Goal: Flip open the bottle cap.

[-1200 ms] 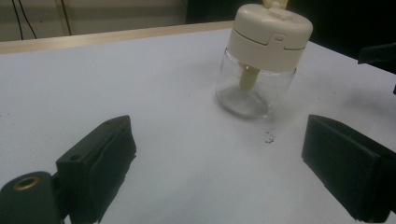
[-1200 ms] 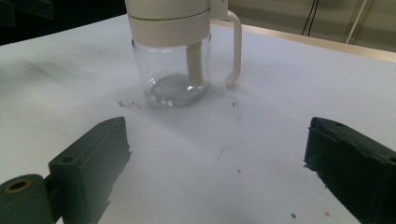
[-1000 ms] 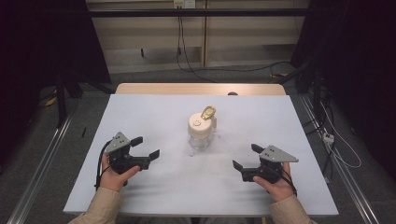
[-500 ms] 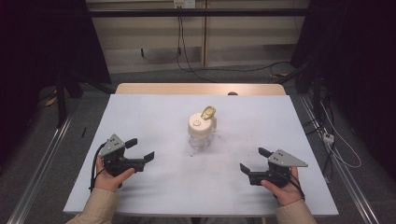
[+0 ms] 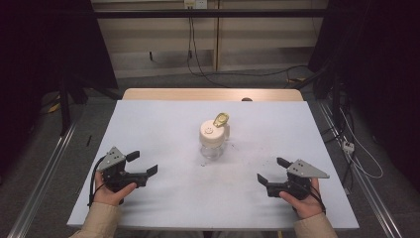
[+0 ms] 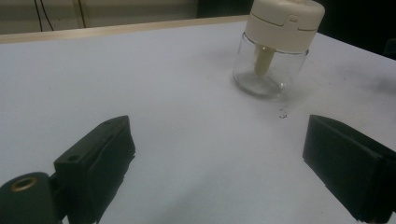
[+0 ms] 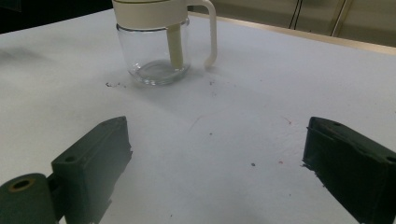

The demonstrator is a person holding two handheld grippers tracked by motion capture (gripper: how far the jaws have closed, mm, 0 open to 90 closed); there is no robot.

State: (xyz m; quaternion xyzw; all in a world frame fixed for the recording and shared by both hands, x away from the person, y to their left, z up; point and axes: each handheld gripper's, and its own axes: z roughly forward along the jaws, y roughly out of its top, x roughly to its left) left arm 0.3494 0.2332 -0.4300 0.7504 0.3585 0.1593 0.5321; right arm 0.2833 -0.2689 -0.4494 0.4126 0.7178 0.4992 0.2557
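Table (image 5: 163, 124) in the high view carries a glass jar (image 5: 214, 144) at its middle, well apart from the left gripper (image 5: 142, 163) and right gripper (image 5: 271, 170), both spread wide. Left gripper view: jar lid cut off above, nothing between. Right gripper view: dark specks (image 7: 112, 85) beside the jar.

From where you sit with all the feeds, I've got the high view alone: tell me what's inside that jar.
Observer: The glass jar looks empty apart from a cream stem hanging down from the lid.
Operator: Give me the handle side.
Observer: In the right gripper view the cream handle sits on the jar's right.
Operator: Report the left hand-held gripper.
Observer: The left hand-held gripper has its jaws wide apart, bare table between them.
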